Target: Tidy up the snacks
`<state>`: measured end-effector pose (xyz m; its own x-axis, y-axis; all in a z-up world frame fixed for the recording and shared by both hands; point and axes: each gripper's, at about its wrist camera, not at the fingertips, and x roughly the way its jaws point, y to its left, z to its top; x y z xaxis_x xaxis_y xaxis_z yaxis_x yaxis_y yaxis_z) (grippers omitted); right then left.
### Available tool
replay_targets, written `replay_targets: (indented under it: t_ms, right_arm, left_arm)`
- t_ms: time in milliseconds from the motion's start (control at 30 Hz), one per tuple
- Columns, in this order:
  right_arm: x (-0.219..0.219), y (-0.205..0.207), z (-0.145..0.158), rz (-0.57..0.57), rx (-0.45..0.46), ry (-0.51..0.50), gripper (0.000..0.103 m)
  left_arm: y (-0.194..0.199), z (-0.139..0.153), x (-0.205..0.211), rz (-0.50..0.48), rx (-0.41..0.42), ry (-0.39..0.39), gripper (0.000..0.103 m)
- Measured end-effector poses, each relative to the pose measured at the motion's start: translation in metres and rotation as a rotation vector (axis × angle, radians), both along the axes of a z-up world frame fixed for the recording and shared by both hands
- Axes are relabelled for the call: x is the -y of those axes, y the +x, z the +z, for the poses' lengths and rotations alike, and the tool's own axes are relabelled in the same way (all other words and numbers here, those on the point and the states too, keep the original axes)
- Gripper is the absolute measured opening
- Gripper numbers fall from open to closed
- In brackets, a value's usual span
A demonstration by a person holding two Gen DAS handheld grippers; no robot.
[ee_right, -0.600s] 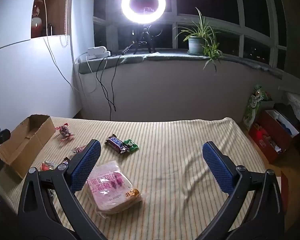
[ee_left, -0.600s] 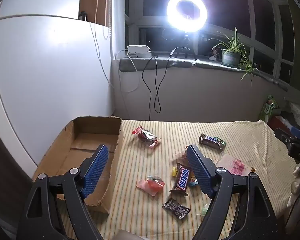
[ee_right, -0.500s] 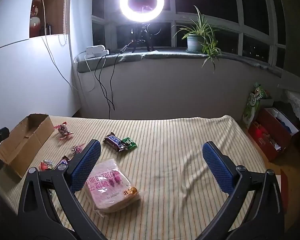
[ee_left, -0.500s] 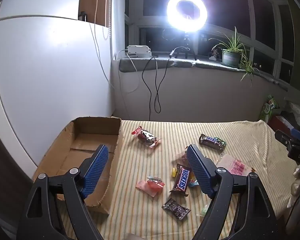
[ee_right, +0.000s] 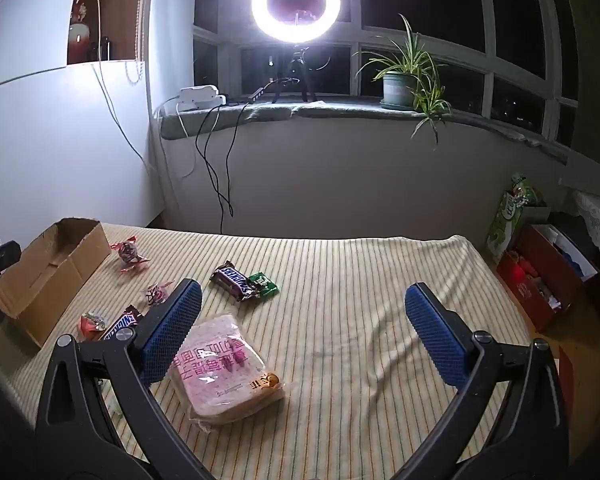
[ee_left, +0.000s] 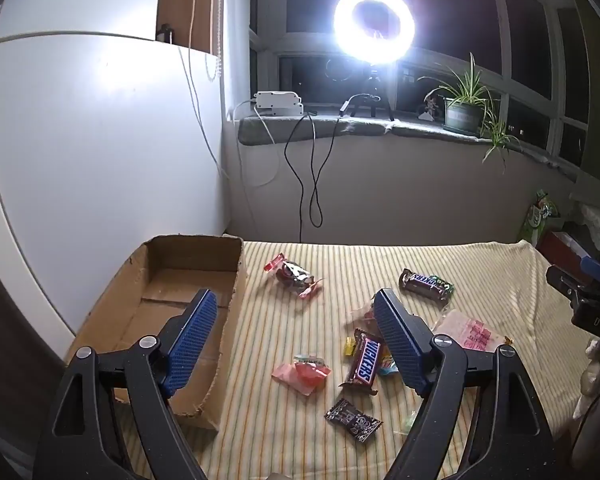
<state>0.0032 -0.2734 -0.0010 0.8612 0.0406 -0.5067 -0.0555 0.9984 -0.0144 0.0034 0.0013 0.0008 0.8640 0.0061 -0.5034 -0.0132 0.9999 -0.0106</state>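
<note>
Currently: both grippers spread wide, holding nothing, above the striped cloth (ee_right: 340,320).

Left gripper (ee_left: 296,332) hangs between cardboard box (ee_left: 236,280) and Snickers bar (ee_left: 364,360); red candy (ee_left: 304,372) lies between its fingers. Right gripper (ee_right: 300,320) has the bagged bread (ee_right: 224,364) just beside its left finger, not touching; 2nd Snickers bar (ee_right: 234,280) farther off.
</note>
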Motion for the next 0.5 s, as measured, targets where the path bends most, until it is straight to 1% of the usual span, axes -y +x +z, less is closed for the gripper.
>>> replay_targets:
  t_ms: [500]
  right_arm:
    - [-0.0039, 0.0015, -0.0022, 0.016, -0.013, -0.002, 0.103]
  left_arm:
    - [0.0006, 0.0006, -0.0012, 0.002, -0.002, 0.0, 0.081]
